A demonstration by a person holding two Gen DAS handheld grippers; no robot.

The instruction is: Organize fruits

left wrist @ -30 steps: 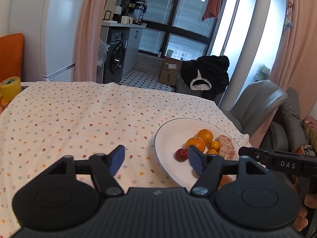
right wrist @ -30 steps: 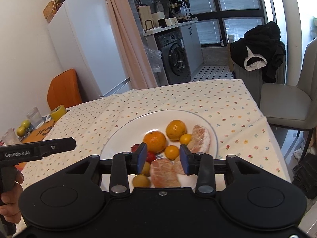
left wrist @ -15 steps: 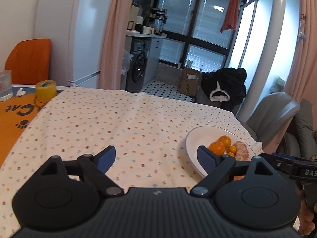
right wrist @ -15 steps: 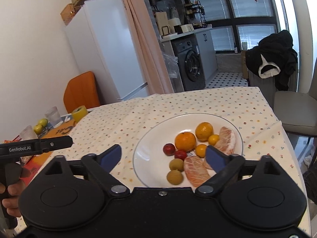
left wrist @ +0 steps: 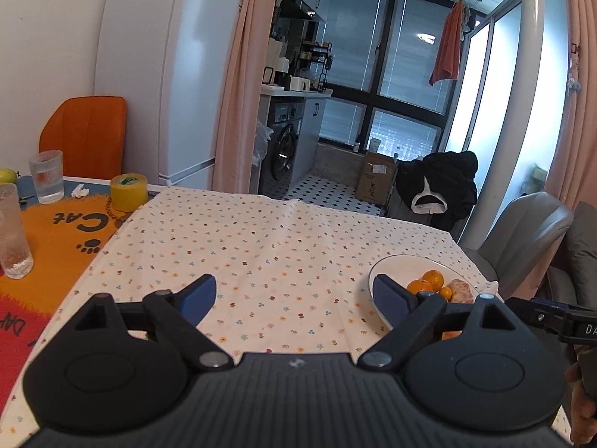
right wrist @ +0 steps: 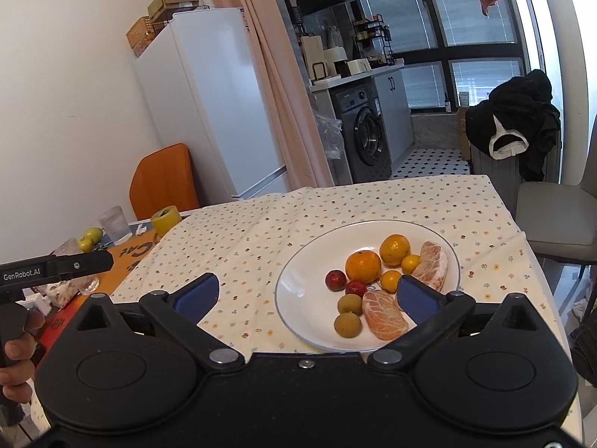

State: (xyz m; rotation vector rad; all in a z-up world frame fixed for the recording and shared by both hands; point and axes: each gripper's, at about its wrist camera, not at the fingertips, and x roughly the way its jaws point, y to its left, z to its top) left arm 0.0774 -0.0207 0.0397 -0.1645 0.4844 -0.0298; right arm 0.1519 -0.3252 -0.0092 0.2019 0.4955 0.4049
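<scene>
Both hand-held grippers, left (left wrist: 293,296) and right (right wrist: 306,295), now spread wide, empty, backed off from round white ceramic plate (right wrist: 298,298) on bench. Fruits (right wrist: 362,266) all plated; sorting apparently finished.

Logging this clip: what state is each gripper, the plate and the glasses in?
left gripper: open, empty
right gripper: open, empty
plate: loaded with fruit
short glass: upright, holds clear liquid
tall glass: upright
</scene>
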